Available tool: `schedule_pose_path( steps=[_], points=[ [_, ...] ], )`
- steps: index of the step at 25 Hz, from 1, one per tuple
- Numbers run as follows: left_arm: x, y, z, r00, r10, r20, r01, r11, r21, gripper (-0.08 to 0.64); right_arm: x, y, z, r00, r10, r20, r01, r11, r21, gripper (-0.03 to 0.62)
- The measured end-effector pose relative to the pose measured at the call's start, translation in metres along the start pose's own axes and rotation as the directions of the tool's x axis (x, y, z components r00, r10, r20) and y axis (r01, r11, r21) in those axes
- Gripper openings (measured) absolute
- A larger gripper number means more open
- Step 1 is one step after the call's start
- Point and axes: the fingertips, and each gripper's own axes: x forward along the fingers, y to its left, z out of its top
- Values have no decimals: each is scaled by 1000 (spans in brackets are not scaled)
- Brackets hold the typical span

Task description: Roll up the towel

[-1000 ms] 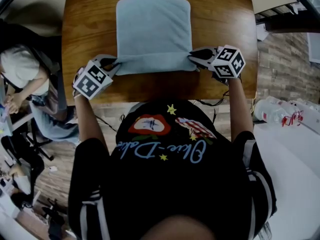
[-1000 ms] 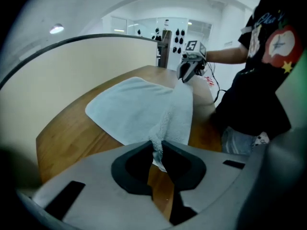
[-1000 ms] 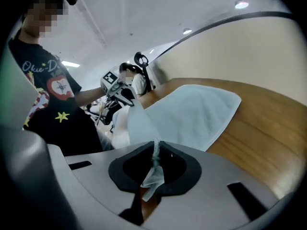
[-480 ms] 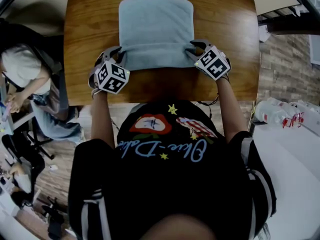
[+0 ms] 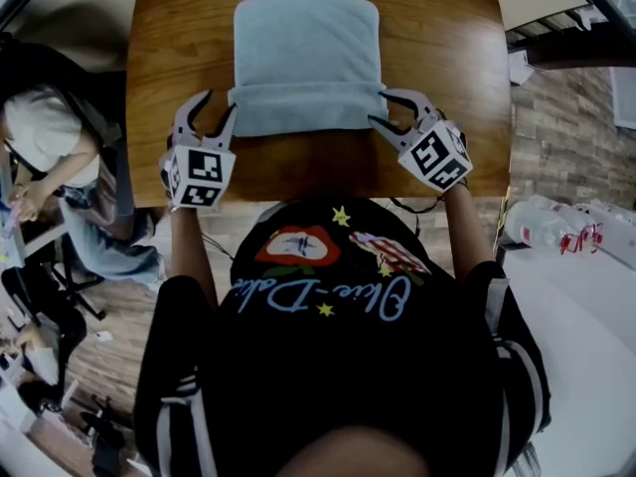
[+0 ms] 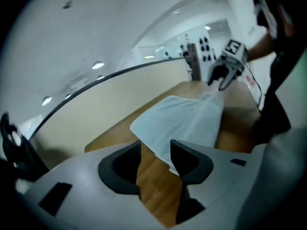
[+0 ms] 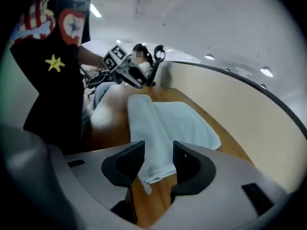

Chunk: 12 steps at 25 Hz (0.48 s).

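Now both tongs had just been opening: the left tongs (image 5: 211, 112) stood apart over bare bench (image 5: 159, 58), the right tongs (image 5: 381, 107) apart with the fold's end loose between them. The towel (image 5: 306, 48) lay upper middle of the head view, its lower edge turned over once. I judged both ends needed gripping evenly, to keep the roll straight.

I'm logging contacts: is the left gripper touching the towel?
Cannot tell. Left gripper view: the left gripper, jaws having just opened, straddles bare table, but one jaw covers the towel corner; head view shows no plain gap.
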Motion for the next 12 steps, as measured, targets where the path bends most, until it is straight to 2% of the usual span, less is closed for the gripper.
schedule_pose_path(
  steps=[1,3,6,10,12],
  points=[
    [-2,-17,-6,998,-36,-44,40,994,104,179,2,13,-3,999,29,-29,-30,998,-55,152],
    [-4,-51,-20,987,-95,-131,126,959,255,181,8,33,-12,994,67,-92,-79,987,-140,161],
    [3,-83,-37,971,-124,-204,190,920,343,181,21,44,-33,980,82,-183,-118,973,-198,173],
    [25,-90,-47,964,-63,-260,180,870,458,176,37,40,-49,971,57,-233,-116,961,-251,178],
    [29,-90,-45,962,-57,-266,182,861,475,120,39,36,-49,971,50,-233,-112,959,-260,156]
  ],
)
